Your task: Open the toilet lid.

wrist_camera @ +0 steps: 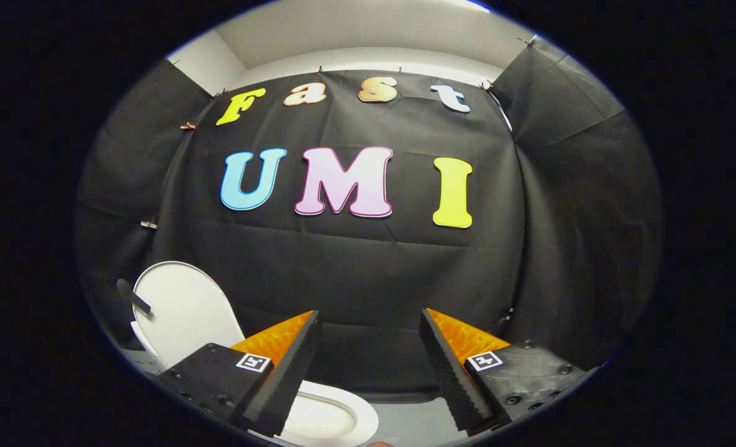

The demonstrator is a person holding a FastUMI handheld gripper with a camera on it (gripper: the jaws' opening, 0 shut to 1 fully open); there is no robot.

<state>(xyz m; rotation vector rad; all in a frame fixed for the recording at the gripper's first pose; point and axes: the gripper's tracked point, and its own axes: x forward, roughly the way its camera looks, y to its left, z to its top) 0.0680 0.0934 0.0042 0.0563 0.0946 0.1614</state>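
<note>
fingers (371,366) apart, gripping nothing | toilet lid (184,310) upright (left of them) | bowl rim (343,410) below | cloth wall (368,261) ahead

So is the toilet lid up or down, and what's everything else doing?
toilet lid: up, standing upright against the black cloth wall.
toilet seat: down on the bowl, just beyond the fingers.
hand-held gripper: open, fingers apart, holding nothing.
black handle: sticking out from the lid's outer edge.
</note>
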